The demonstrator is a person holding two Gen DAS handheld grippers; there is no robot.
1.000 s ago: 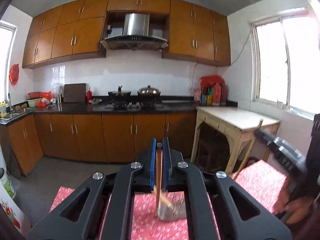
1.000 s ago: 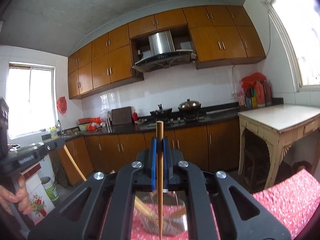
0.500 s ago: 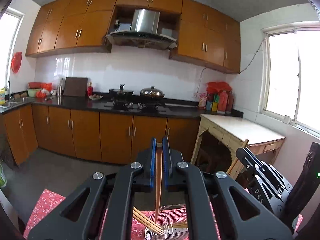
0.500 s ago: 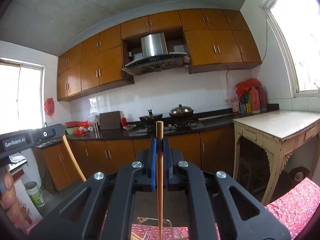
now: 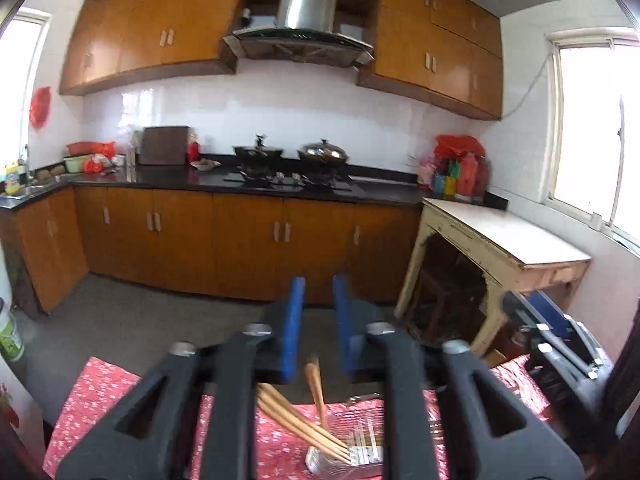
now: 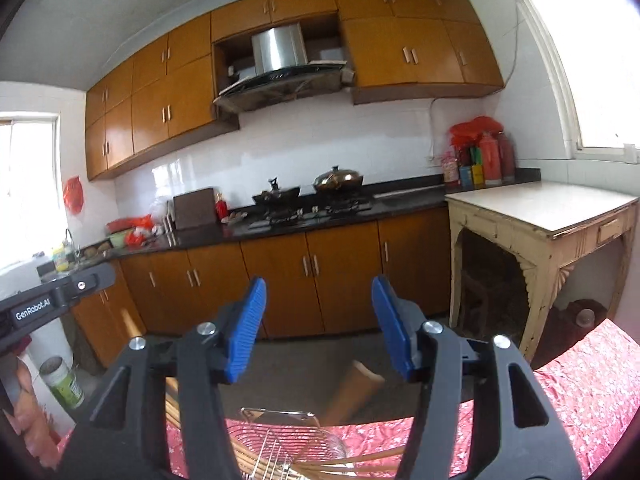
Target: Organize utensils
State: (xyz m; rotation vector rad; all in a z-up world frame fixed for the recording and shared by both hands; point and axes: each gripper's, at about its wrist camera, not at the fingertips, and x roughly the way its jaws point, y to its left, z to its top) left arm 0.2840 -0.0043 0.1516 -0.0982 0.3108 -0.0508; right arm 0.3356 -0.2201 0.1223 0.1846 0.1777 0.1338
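Tongs (image 6: 318, 320) just opened, chopstick (image 6: 352, 394) loose below

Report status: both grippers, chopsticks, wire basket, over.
Left gripper open, jaws just opened. Right gripper same. Both chopsticks released, dropping into wire basket. Nothing in the way.
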